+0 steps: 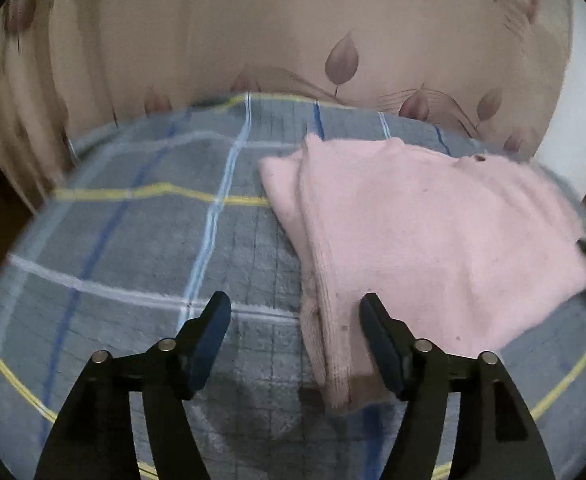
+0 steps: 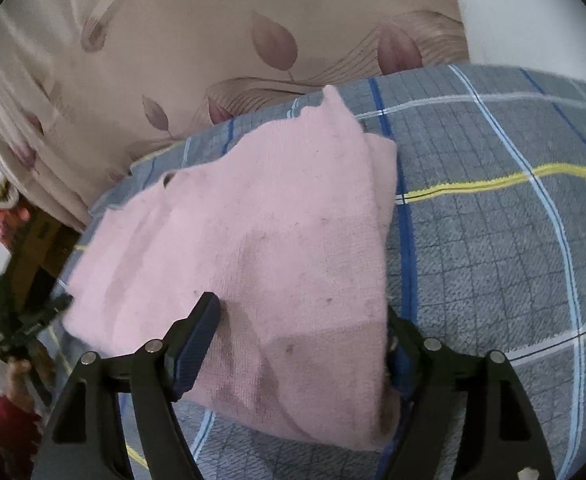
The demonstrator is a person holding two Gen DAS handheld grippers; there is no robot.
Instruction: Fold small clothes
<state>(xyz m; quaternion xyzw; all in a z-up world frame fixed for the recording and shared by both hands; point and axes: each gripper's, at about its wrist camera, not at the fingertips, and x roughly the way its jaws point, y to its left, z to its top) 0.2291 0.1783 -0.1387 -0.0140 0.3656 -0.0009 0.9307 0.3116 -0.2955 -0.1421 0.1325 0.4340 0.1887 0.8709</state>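
Now the pink top (image 1: 425, 240) lies folded on the checked blanket (image 1: 133, 240), near a leaf-print curtain (image 1: 253, 32). Left gripper (image 1: 295, 344) stands apart, clamping nothing (the ribbed edge lies between its jaws). Right gripper (image 2: 301, 344) is also spread, the top's near corner loose between its jaws.

We see a surface covered with a grey checked cloth (image 1: 133, 240) that has fine dark grid lines and wider stripes in white, light blue, dark blue and yellow. Behind it, from 10 to 1 o'clock in the left wrist view, hangs a beige curtain (image 1: 253, 20) with a mauve leaf pattern and thin curved lines. At 2 o'clock we see a piece of plain white wall (image 1: 585, 80). In the right wrist view, at 8 to 9 o'clock, we find dark green foliage (image 2: 9, 320) and some red things, too blurred to name. The light is dim and even.
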